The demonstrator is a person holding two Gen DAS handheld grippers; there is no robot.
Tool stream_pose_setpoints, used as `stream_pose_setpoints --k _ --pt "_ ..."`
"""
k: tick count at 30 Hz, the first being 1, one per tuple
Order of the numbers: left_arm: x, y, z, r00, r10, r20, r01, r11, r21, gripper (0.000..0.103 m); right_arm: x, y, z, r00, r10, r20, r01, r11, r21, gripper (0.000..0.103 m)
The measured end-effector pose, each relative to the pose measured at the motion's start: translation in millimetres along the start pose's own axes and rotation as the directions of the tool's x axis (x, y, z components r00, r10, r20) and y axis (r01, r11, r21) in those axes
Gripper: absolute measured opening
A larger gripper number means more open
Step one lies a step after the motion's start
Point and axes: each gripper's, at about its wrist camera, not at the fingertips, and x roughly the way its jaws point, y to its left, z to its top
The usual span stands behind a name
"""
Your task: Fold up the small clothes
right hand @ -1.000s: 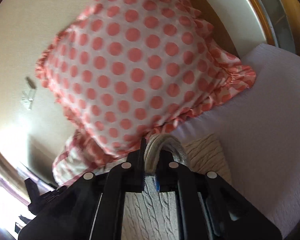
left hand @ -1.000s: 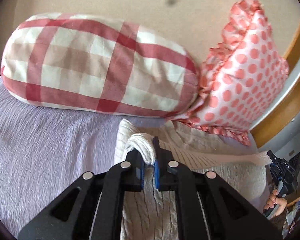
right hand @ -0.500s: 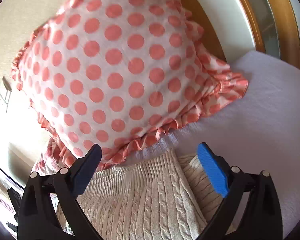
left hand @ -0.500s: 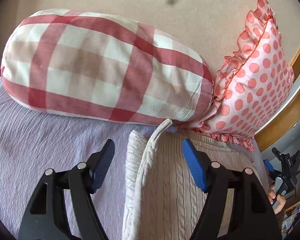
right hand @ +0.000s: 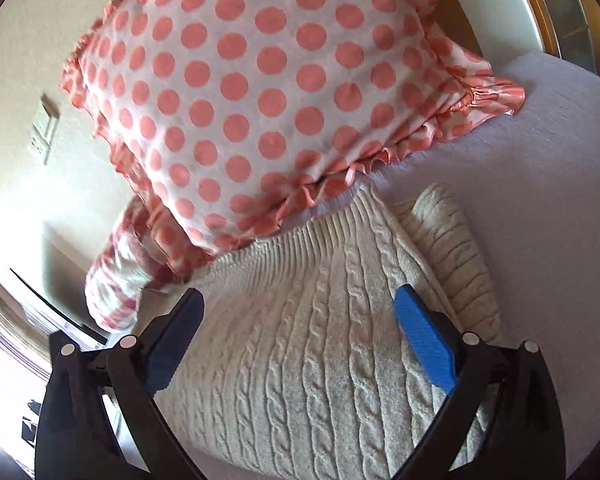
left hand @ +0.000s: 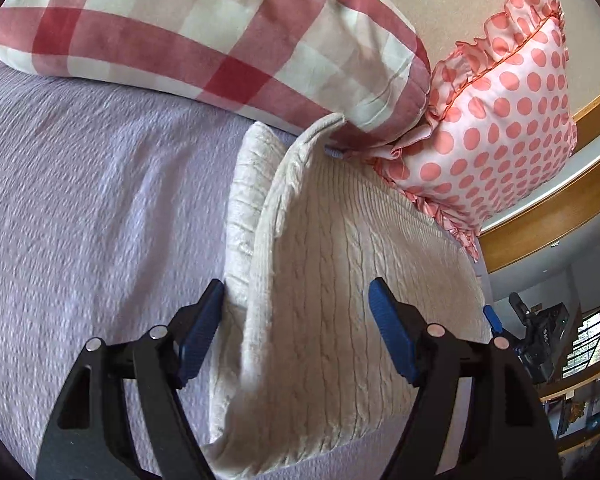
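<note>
A cream cable-knit sweater (left hand: pixel 340 280) lies folded on the lavender bedspread (left hand: pixel 80 220), its far ribbed edge touching the pillows. It also shows in the right wrist view (right hand: pixel 320 340). My left gripper (left hand: pixel 296 320) is open and empty, its blue-padded fingers straddling the sweater's left folded edge from just above. My right gripper (right hand: pixel 300 332) is open and empty, hovering over the sweater's right part. A folded under-layer sticks out on the left (left hand: pixel 244 200) and on the right (right hand: pixel 448 232).
A red-and-white checked pillow (left hand: pixel 200 28) and a pink polka-dot ruffled pillow (left hand: pixel 508 120) lean against the beige wall at the bed's head. The dotted pillow fills the right wrist view (right hand: pixel 260 80). A wooden frame (left hand: pixel 560 208) runs at the right.
Both grippers were shut on the sweater's edge, then opened and let it drop flat. Since then both have drawn back a little over the folded sweater.
</note>
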Motion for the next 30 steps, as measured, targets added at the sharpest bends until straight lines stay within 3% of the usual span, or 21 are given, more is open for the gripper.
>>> stream_pose_setpoints --k 2,5,8,11,15,19,21,24,26,27,30 --pt "6 2 7 1.000 -0.031 0.005 0.031 0.999 -0.029 0.069 -8 -6 0 0.999 0.015 0.032 -0.015 1.000 0.026 0.098" --pt "15 15 13 0.997 -0.065 -0.031 0.061 0.991 -0.121 0.015 -11 -16 1 0.999 0.026 0.045 -0.029 0.997 0.068 0.098" --pt "4 2 13 0.997 -0.073 -0.019 0.070 0.991 -0.115 0.013 -18 -20 3 0.996 0.064 0.058 -0.071 0.991 0.110 0.098" --pt "-15 -42 15 0.992 -0.126 0.010 0.127 0.986 -0.106 0.013 -31 -24 6 0.989 0.102 0.106 -0.117 0.984 0.137 0.098" --pt "-15 -149 12 0.986 -0.164 0.030 0.164 0.986 -0.002 0.013 -54 -30 10 0.976 0.111 0.185 -0.140 0.978 0.152 0.098" --pt "41 -257 -11 0.965 -0.260 -0.034 0.262 0.961 0.085 0.014 -73 -46 16 0.968 0.041 0.246 -0.083 0.983 0.164 0.098" --pt "90 -294 -33 0.943 -0.307 -0.125 0.318 0.945 0.077 0.018 -77 -55 19 0.968 -0.028 0.251 -0.015 0.986 0.167 0.098" --pt "152 -318 -67 0.882 -0.366 -0.298 0.379 0.925 -0.016 0.018 -76 -69 20 0.968 -0.086 0.234 0.046 0.984 0.173 0.098" --pt "156 -318 -79 0.834 -0.443 -0.329 0.455 0.889 -0.043 0.013 -75 -76 21 0.971 -0.093 0.222 0.052 0.982 0.182 0.098" --pt "147 -317 -78 0.824 -0.470 -0.318 0.489 0.872 -0.020 0.013 -75 -78 22 0.972 -0.080 0.220 0.039 0.982 0.186 0.097" --pt "93 -300 -70 0.869 -0.447 -0.212 0.477 0.870 0.121 0.022 -79 -75 24 0.976 -0.027 0.215 -0.006 0.988 0.152 0.091"
